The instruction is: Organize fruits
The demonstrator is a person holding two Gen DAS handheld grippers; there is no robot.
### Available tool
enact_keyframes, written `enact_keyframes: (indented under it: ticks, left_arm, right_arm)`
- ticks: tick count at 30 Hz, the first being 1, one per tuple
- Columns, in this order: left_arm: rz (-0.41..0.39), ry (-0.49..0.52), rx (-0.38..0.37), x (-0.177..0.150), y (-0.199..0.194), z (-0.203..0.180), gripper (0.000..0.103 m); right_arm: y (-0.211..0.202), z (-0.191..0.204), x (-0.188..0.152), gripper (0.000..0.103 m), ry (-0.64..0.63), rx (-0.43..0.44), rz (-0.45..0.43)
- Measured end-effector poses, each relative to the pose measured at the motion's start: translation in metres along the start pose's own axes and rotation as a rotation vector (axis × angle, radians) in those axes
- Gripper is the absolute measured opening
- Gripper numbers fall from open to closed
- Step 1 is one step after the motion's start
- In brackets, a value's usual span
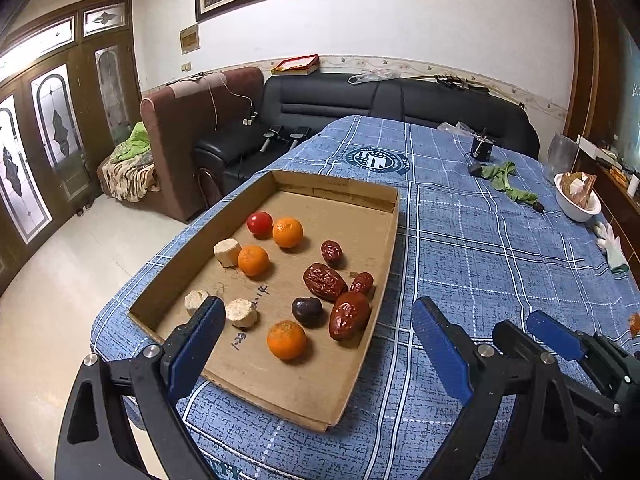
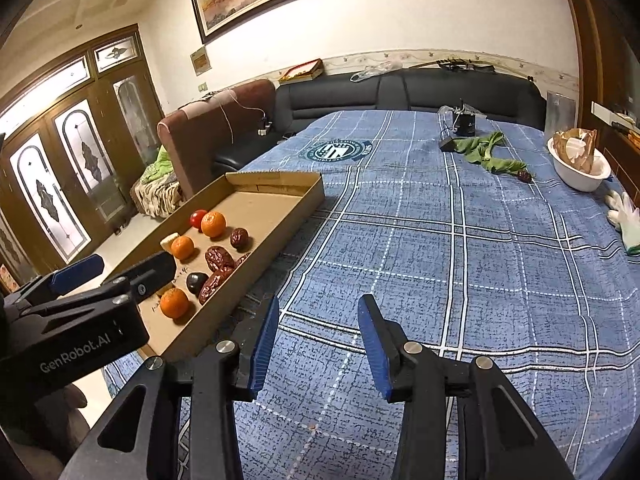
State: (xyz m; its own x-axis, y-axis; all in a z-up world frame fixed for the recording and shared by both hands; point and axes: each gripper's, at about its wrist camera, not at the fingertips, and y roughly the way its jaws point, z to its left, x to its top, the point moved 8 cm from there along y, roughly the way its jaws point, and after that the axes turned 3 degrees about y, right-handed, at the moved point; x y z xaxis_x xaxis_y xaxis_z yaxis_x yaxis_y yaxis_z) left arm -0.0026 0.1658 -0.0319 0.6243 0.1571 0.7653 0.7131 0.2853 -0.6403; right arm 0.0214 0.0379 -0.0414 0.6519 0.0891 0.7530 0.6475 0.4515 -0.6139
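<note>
- Nearest, the left gripper (image 1: 316,344) hangs above the near end of the cardboard tray (image 1: 394,216) with its blue fingers spread wide and nothing between them; the right gripper (image 2: 318,340) hovers over the bare blue plaid cloth (image 2: 460,260) beside the tray, also parted and empty.
- Directly ahead of the left fingers lie a mandarin (image 1: 286,339), a pale cut chunk (image 1: 241,313) and a second chunk (image 1: 195,301) partly hidden behind the left finger.
- Just beyond, on the right half, a dark plum-like fruit (image 1: 307,311) sits touching or nearly touching a large red date (image 1: 349,314); another large date (image 1: 324,281) and a smaller one (image 1: 362,282) crowd close by.
- Farther in, a second mandarin (image 1: 253,260) rests against a third chunk (image 1: 227,253); a lone date (image 1: 331,251) stands apart.
- Farthest, a third mandarin (image 1: 287,232) touches a cherry tomato (image 1: 259,222); the far end of the tray is bare.
- Assessment: all fruit lies inside the tray, loosely grouped but with kinds mixed. This fits either a sorting under way or a finished gathering; the views do not settle which.
- Handling judgement: round fruit will likely roll, so any grip should close across the widest part; wrinkled dates need light pressure; crowded neighbours warrant a descent from above.
</note>
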Motion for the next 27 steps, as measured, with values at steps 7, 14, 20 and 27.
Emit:
enact_keyframes:
  ticks: [7, 14, 20, 27]
  left_arm:
    - [0.001, -0.014, -0.010, -0.001, 0.001, 0.005, 0.094]
    - [-0.006, -0.020, -0.013, 0.000, 0.000, 0.006, 0.094]
    - [-0.033, -0.030, -0.011, 0.004, -0.007, 0.006, 0.094]
    - [-0.129, -0.033, 0.018, 0.013, -0.026, 0.003, 0.094]
  right_arm:
    - [0.002, 0.004, -0.002, 0.046, -0.010, -0.012, 0.004]
    - [0.003, 0.007, -0.005, 0.046, -0.015, -0.013, 0.009]
    - [0.003, 0.010, -0.006, 0.046, -0.018, -0.003, 0.007]
    - [0.001, 0.012, -0.004, 0.046, -0.026, 0.003, -0.006]
